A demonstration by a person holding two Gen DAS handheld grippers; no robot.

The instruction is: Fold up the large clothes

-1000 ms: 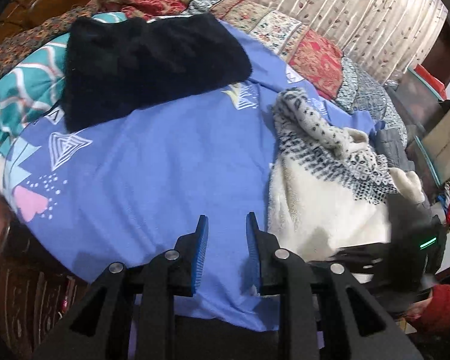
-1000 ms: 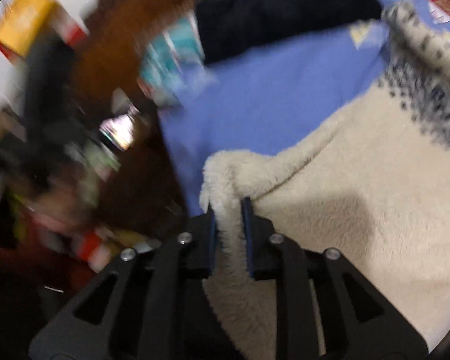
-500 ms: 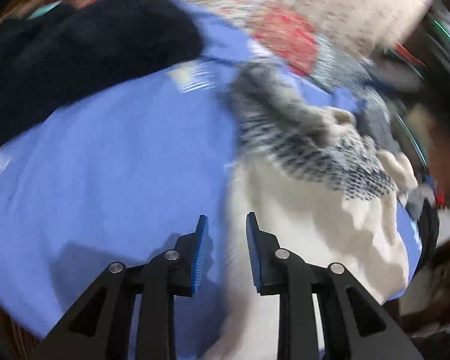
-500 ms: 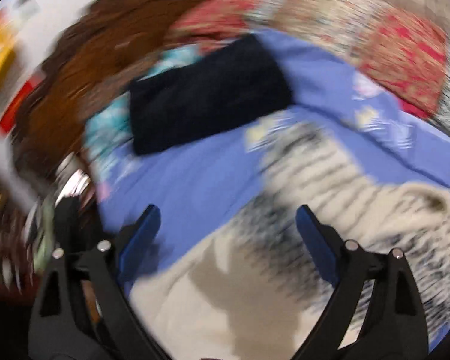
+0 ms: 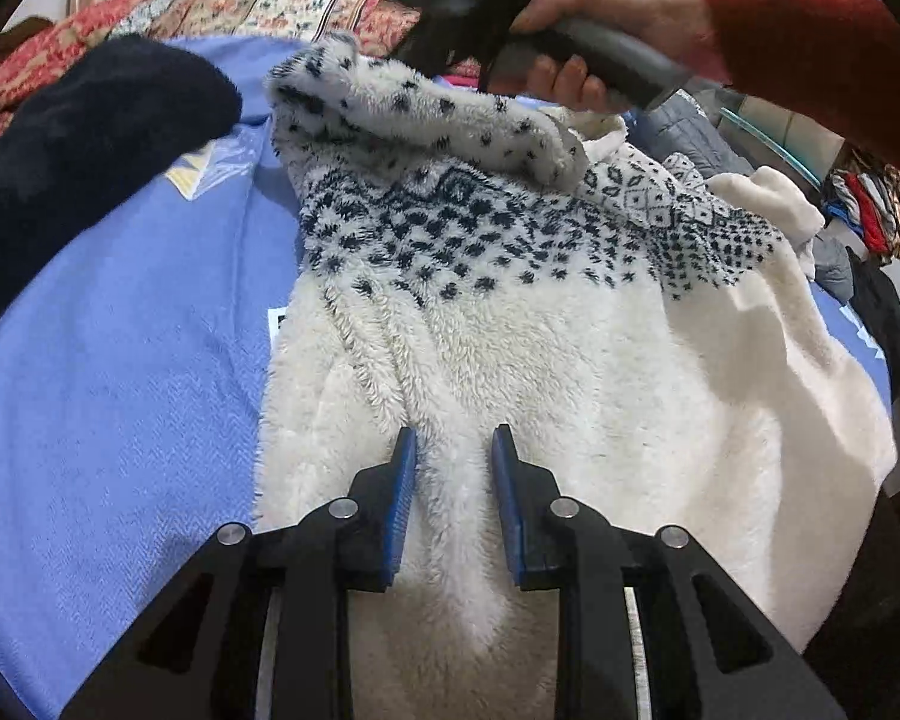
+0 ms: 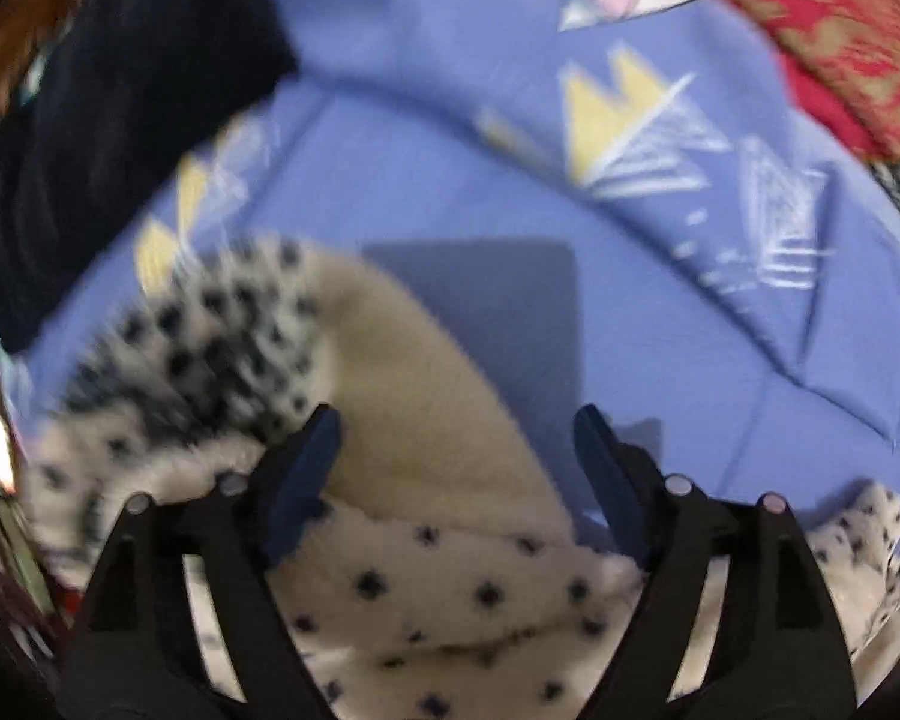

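Note:
A cream fleece sweater (image 5: 540, 348) with a dark patterned yoke lies on the blue bedsheet (image 5: 120, 360). One spotted sleeve (image 5: 426, 114) lies folded across the top of it. My left gripper (image 5: 453, 450) is open and empty, its jaws a little apart just above the sweater's lower body. My right gripper (image 6: 456, 426) is open wide and empty, hovering over the spotted sleeve (image 6: 222, 324) at the sweater's far end. In the left wrist view the right gripper's body (image 5: 486, 6) shows in a hand above the sleeve.
A black folded garment (image 5: 72, 144) lies at the far left of the bed. Patterned quilts (image 5: 258, 0) and a curtain line the far side. More clothes (image 5: 864, 210) are piled off the bed's right edge.
My right gripper let go of the sweater's hem, opened wide and moved up to the sleeve end. My left gripper moved right, from over the bare sheet to over the sweater's body.

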